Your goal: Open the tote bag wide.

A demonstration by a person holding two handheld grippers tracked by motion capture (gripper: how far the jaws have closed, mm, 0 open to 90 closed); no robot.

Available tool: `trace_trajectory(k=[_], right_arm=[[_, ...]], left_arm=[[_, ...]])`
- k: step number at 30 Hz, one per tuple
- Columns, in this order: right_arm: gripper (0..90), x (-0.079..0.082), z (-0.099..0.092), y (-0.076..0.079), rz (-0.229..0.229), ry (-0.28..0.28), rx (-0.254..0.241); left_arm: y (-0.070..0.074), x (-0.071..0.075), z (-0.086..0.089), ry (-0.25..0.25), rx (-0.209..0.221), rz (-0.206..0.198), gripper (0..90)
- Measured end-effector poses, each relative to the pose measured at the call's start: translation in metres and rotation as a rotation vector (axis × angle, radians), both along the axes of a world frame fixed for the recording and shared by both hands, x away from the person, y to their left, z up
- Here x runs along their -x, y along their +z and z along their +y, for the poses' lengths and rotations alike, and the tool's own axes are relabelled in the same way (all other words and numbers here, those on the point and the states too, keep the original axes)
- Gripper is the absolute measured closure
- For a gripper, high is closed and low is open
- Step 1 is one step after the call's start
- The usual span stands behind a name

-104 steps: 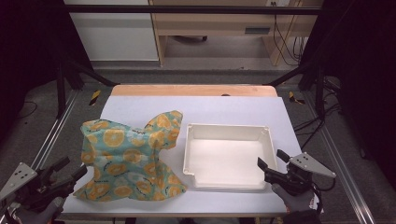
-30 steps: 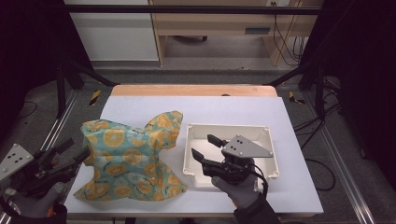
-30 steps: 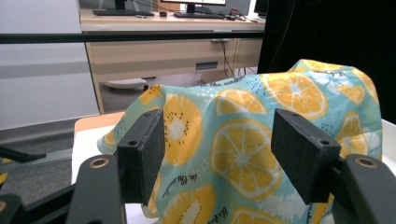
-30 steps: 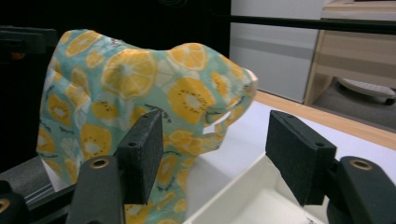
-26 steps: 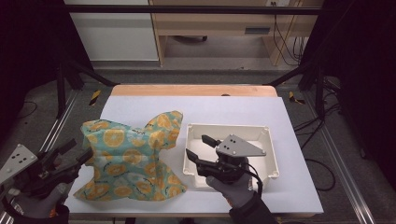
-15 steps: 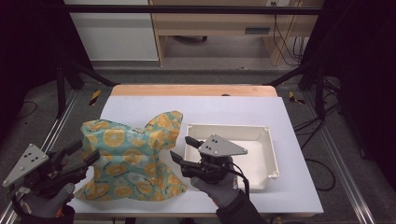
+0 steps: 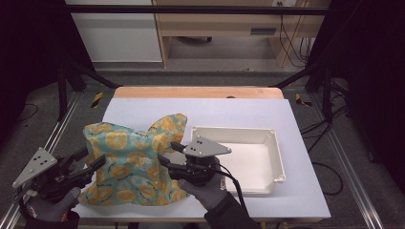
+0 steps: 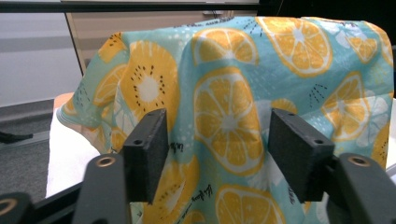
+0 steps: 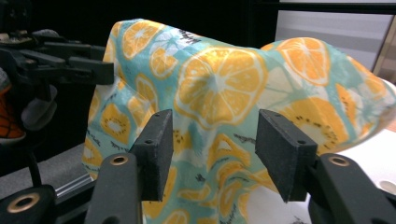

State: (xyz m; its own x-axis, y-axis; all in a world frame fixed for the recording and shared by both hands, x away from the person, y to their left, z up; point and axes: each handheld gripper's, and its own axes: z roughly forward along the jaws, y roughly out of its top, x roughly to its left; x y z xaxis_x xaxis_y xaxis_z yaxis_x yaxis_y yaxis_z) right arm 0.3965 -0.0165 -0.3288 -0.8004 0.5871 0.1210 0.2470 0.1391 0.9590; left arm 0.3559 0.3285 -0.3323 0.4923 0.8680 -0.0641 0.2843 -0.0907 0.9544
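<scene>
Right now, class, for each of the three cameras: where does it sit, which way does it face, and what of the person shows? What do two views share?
High view: above the table's near edge, facing forward and down; both gloved hands show, left hand-held gripper and right hand-held gripper.
Left gripper view: on the left hand-held gripper, facing the fruit-print cloth; open jaws.
Right gripper view: on the right hand-held gripper, facing the cloth; open jaws.
All share the cloth.

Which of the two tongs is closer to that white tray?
The right. The right tongs hover at the white tray's left edge, open toward the fruit-print cloth. The left tongs sit on the cloth's far side, away from the tray.
</scene>
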Motion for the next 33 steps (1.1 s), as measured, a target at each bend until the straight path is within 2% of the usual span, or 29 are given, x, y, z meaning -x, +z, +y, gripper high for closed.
trace_trajectory(k=[5, 10, 14, 15, 21, 29, 33], right_arm=[[54.8, -0.0037, 0.0080, 0.0017, -0.008, -0.004, 0.015], [65.2, -0.0052, 0.0091, 0.0025, -0.015, -0.005, 0.020], [70.5, -0.0067, 0.0089, 0.0018, -0.008, -0.004, 0.021], [75.5, -0.0072, 0.0084, 0.0016, -0.006, -0.009, 0.023], [86.8, -0.0077, 0.0090, 0.0018, 0.005, -0.005, 0.034], [90.0, -0.0053, 0.0060, 0.0032, 0.001, -0.004, 0.031], [90.0, -0.0019, 0.0035, 0.0049, -0.008, -0.004, 0.025]], left_arm=[[-0.0009, 0.0000, 0.0000, 0.003, -0.002, 0.014, 48.4], [-0.0011, 0.0009, 0.0017, -0.013, 0.014, 0.016, 58.5], [-0.0010, 0.0019, 0.0017, -0.013, 0.015, 0.015, 65.6], [-0.0010, 0.0021, 0.0018, -0.013, 0.016, 0.015, 69.0], [-0.0011, 0.0033, 0.0000, -0.020, 0.012, 0.026, 79.2], [0.0016, 0.0078, 0.0040, -0.049, 0.042, 0.021, 89.2], [0.0022, 0.0093, 0.0030, -0.053, 0.044, 0.023, 90.0]])
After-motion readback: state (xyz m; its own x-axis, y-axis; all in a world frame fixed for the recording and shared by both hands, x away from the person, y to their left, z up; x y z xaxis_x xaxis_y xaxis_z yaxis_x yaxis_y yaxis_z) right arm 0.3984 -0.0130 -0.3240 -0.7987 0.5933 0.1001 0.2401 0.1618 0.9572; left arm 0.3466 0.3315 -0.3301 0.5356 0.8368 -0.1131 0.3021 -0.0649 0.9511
